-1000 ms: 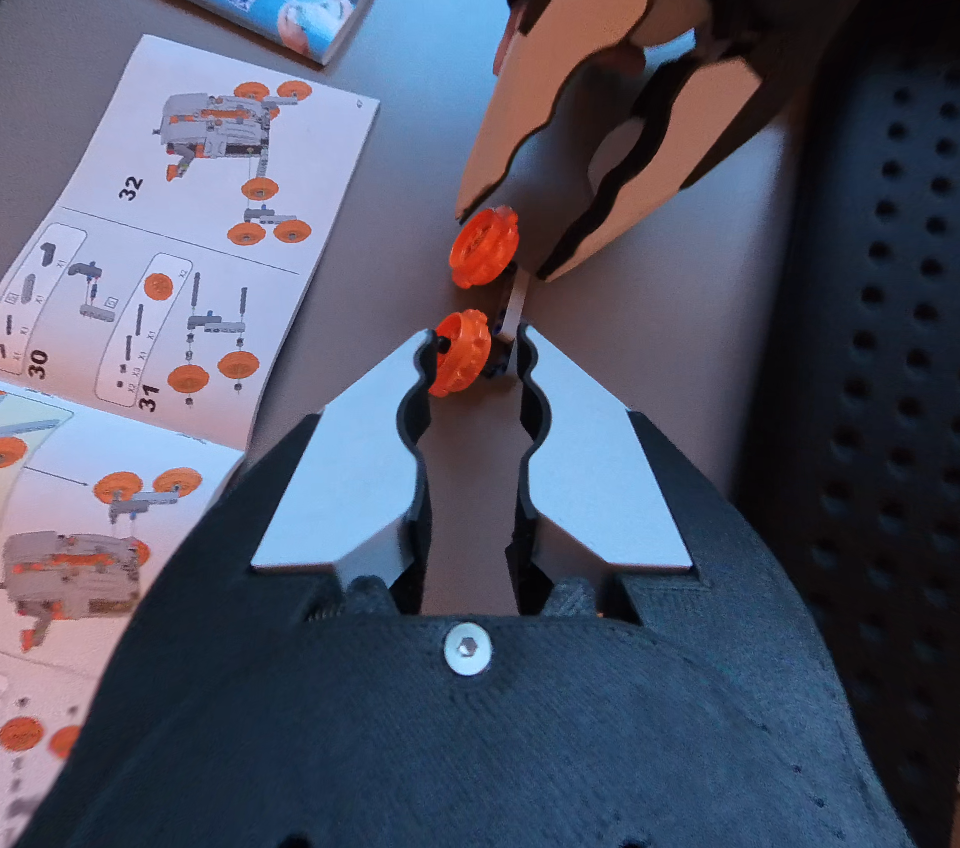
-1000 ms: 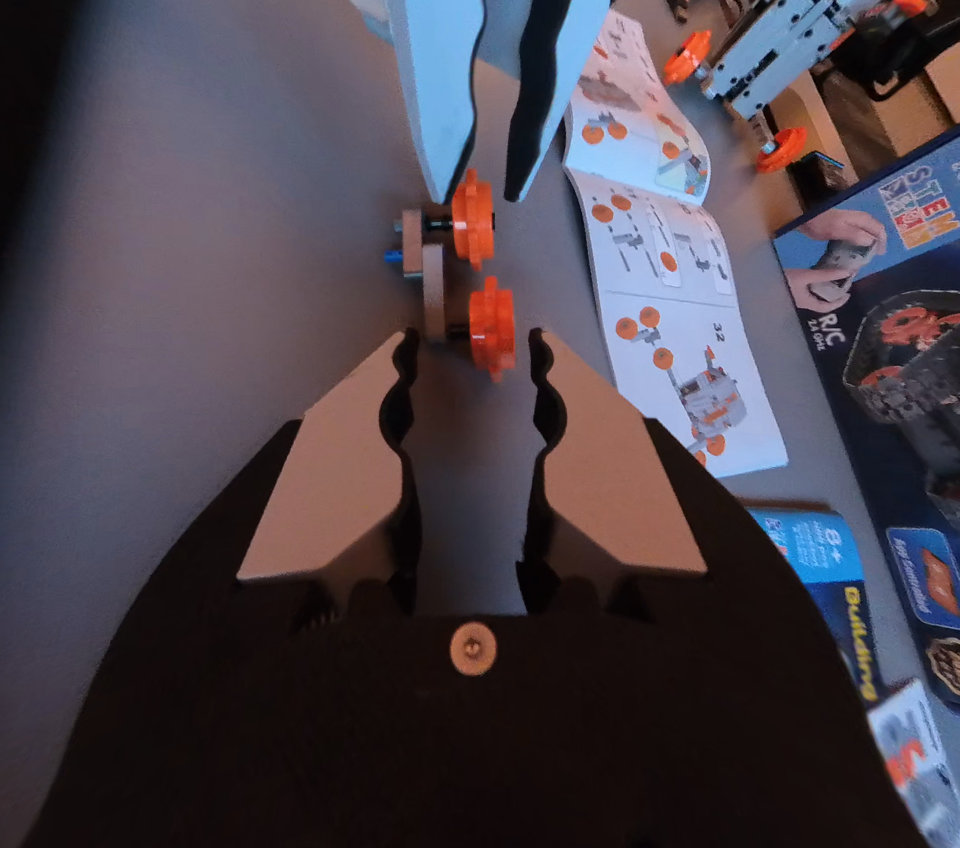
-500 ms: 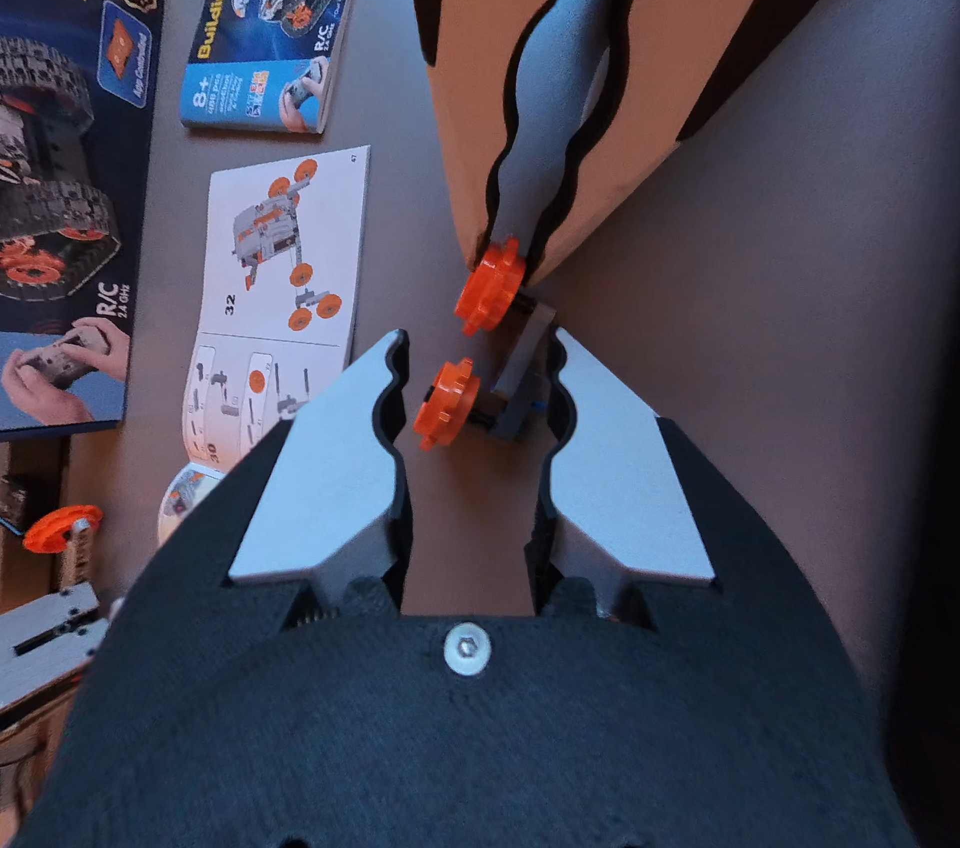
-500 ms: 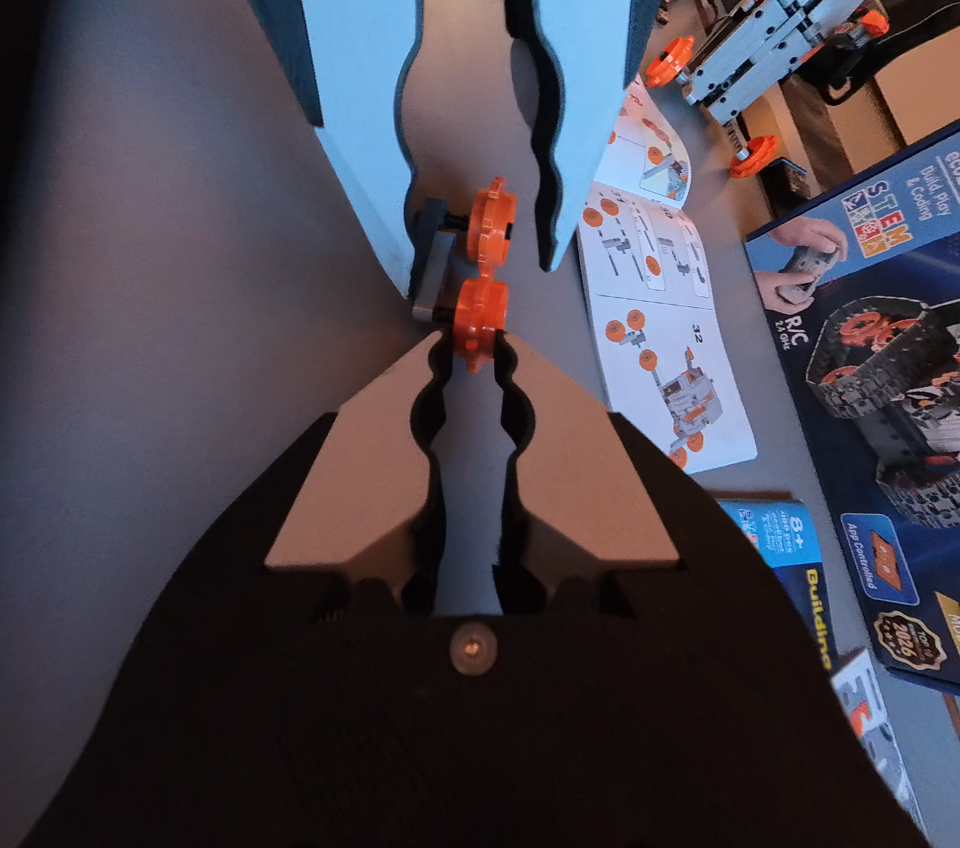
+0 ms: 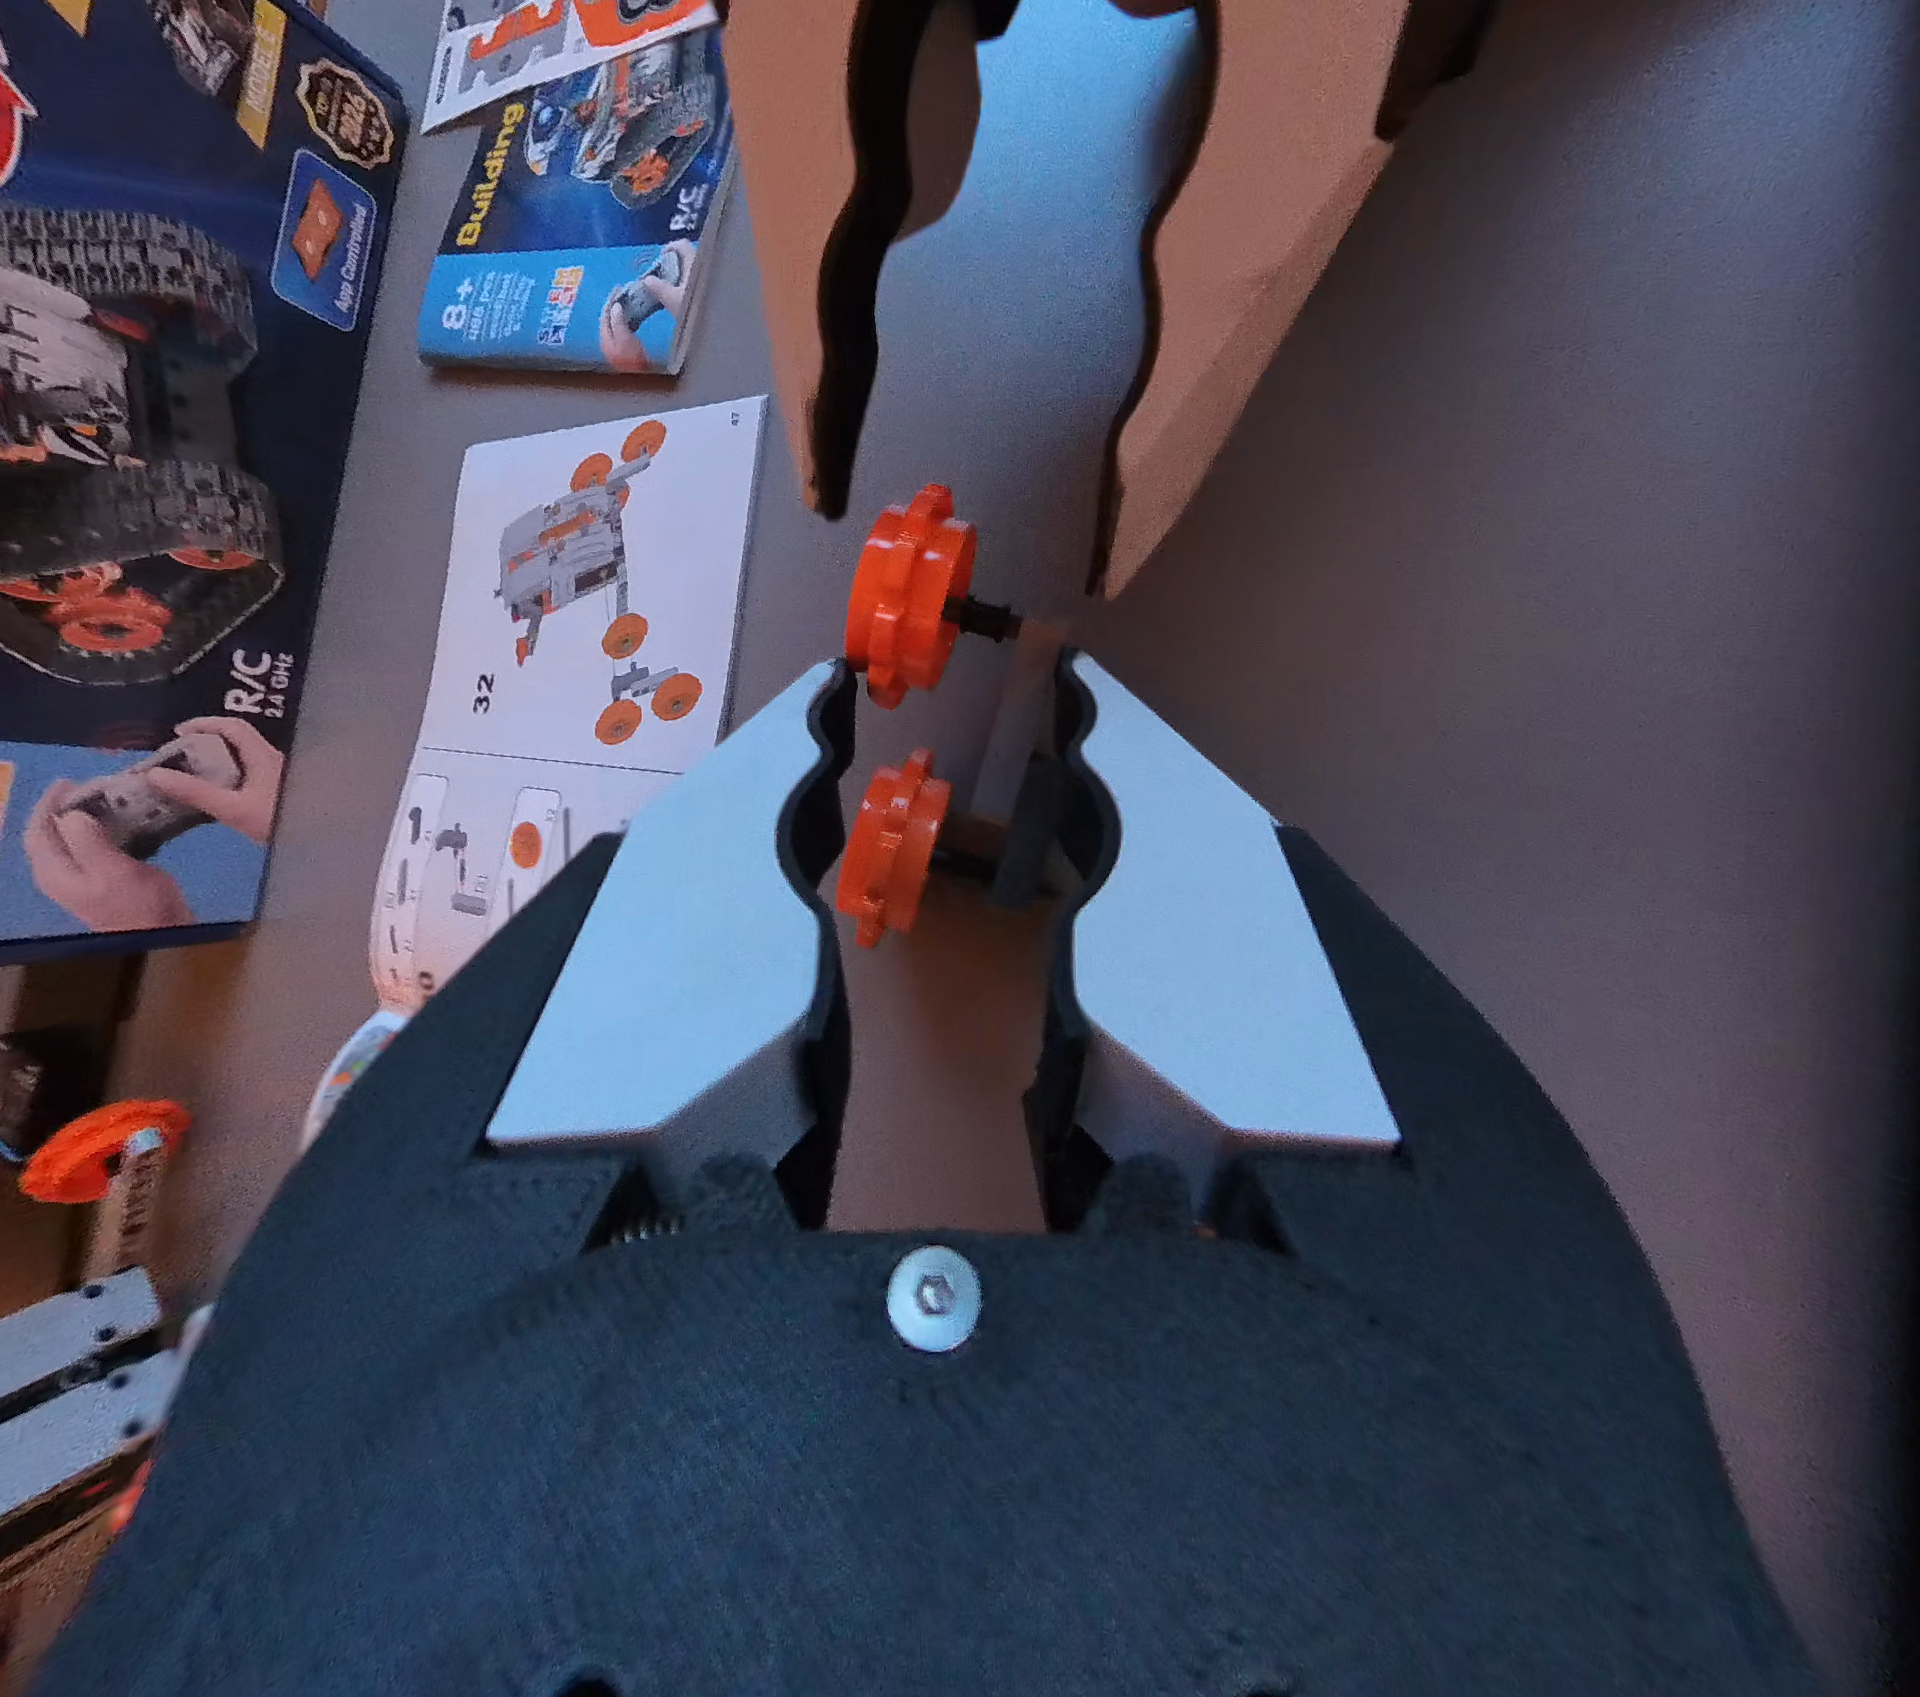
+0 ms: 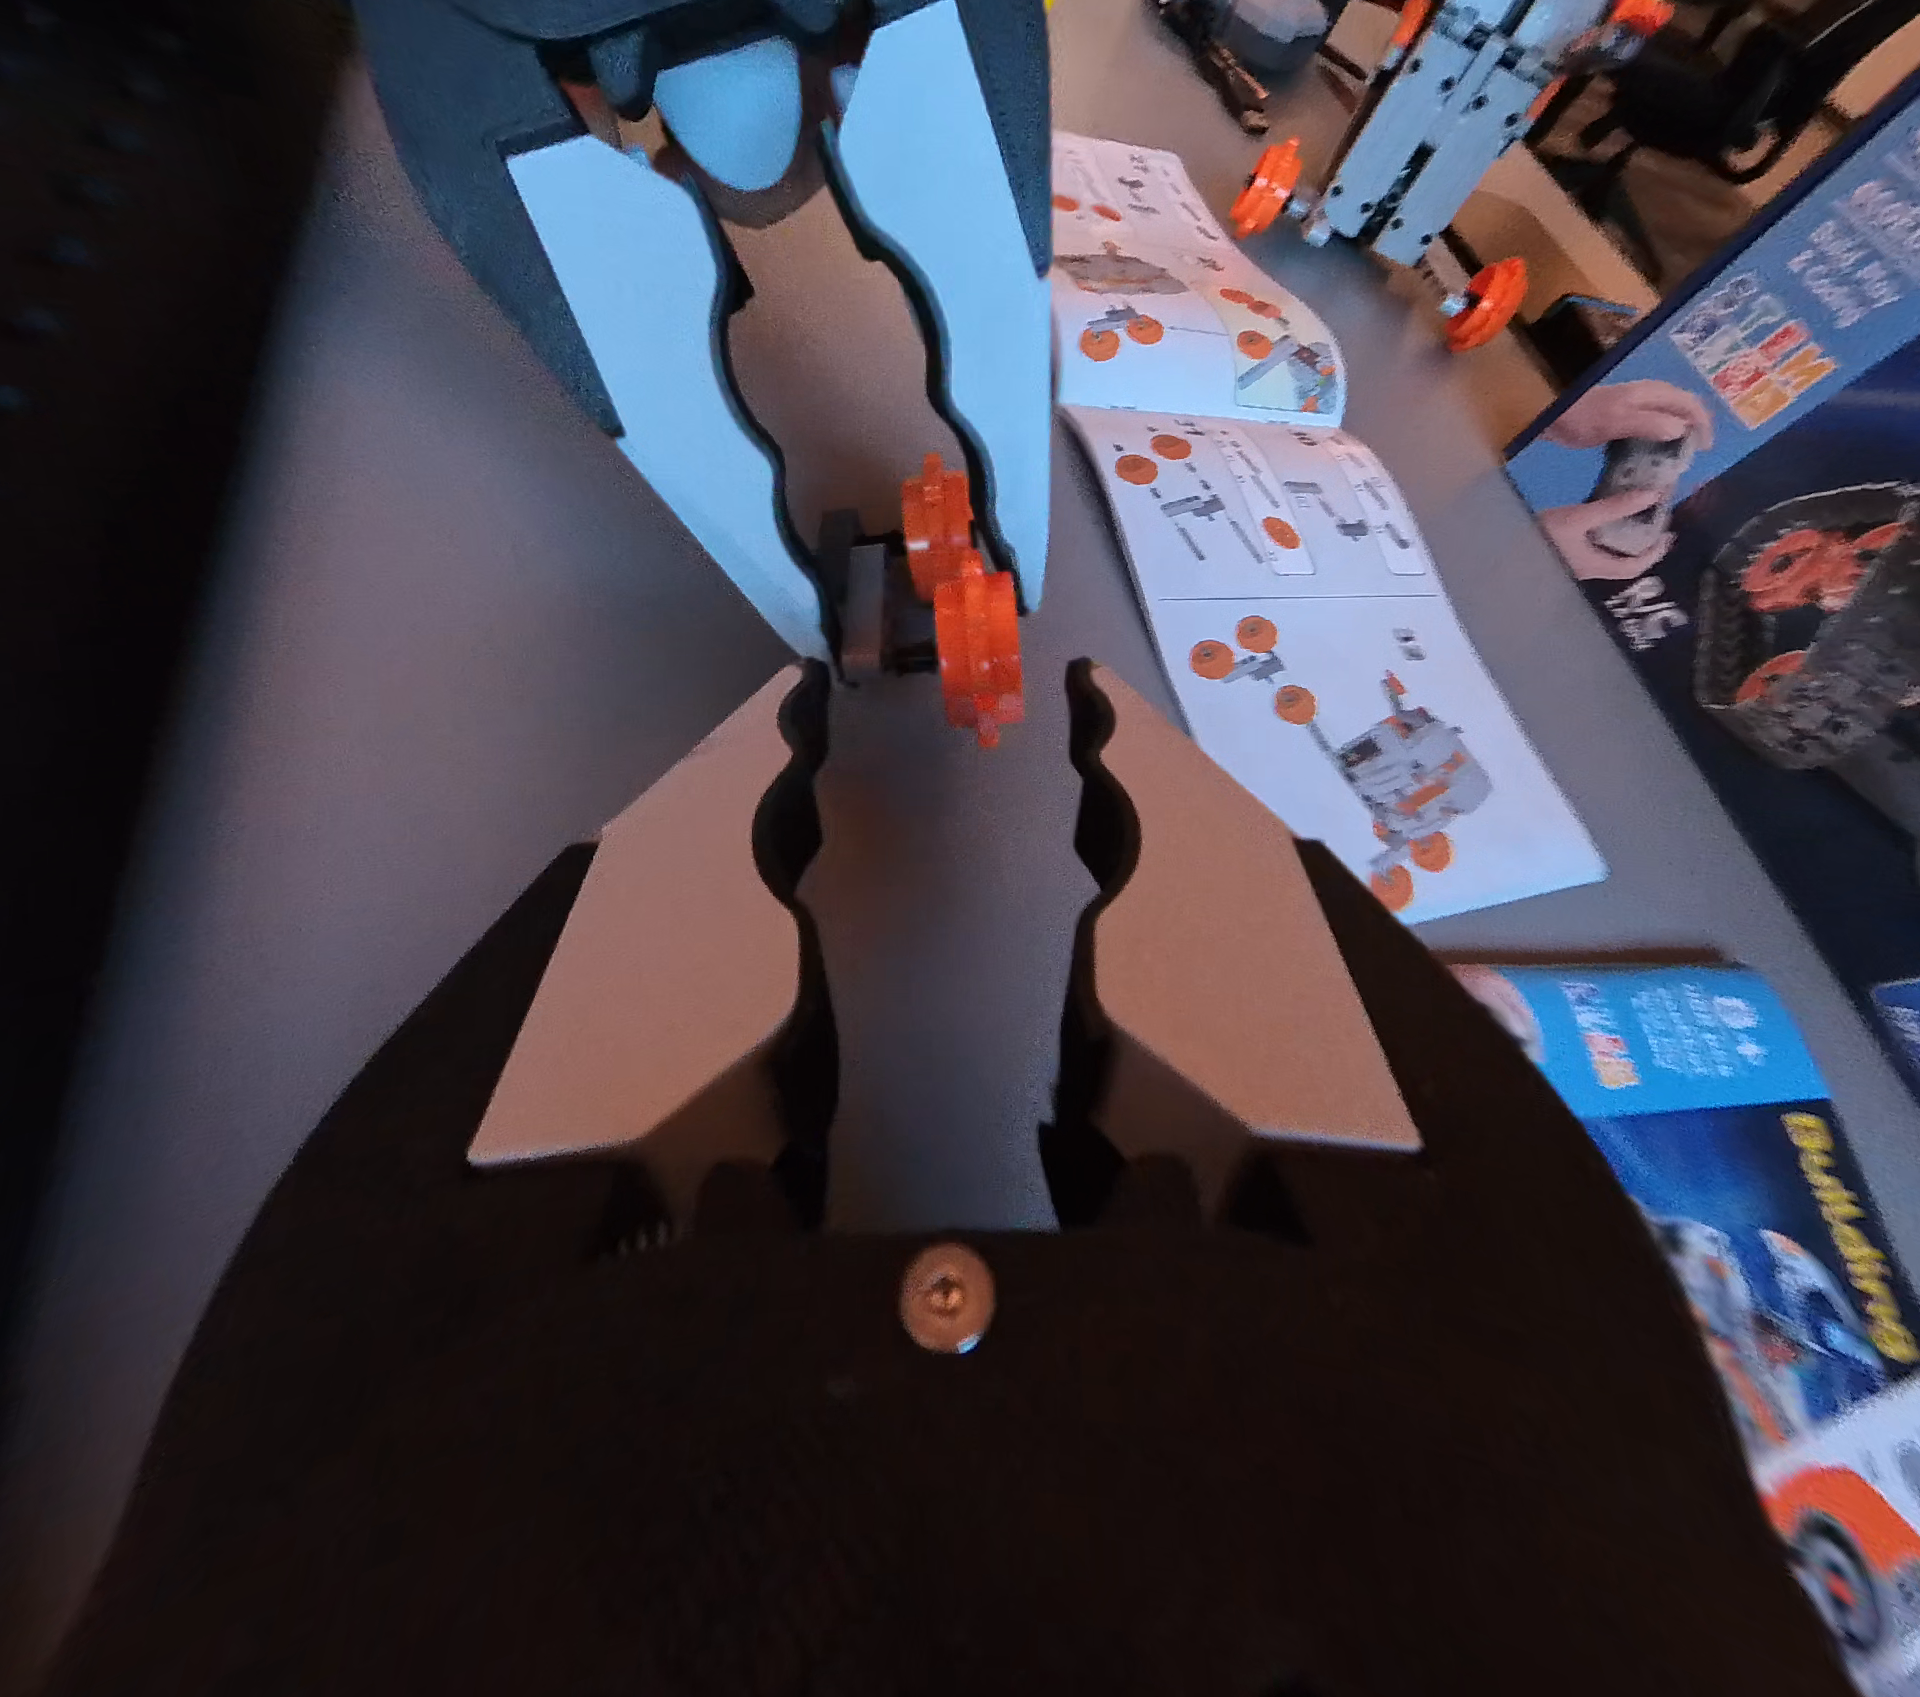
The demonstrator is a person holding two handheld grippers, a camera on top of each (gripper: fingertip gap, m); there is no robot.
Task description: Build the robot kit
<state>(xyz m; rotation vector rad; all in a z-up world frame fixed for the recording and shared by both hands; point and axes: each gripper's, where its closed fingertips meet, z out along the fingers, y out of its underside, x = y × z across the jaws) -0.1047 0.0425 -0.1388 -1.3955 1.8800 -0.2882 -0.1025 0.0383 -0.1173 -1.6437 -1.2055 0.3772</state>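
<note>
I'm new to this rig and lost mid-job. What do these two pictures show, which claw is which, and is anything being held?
There is no robot here. A person holds a two-finger tool in each hand, and each tool has a camera looking along its fingers.

In the left wrist view, the grey fingers at the bottom are the left hand-held gripper. It is closed on a small wheel piece: two orange wheels on a grey beam.

In the right wrist view, the tan fingers at the bottom are the right hand-held gripper. It is open and empty, with its tips just short of that piece.

On the grey table lie an open instruction booklet, a closed blue booklet and a toy box. A partly built model stands farther back.
</note>
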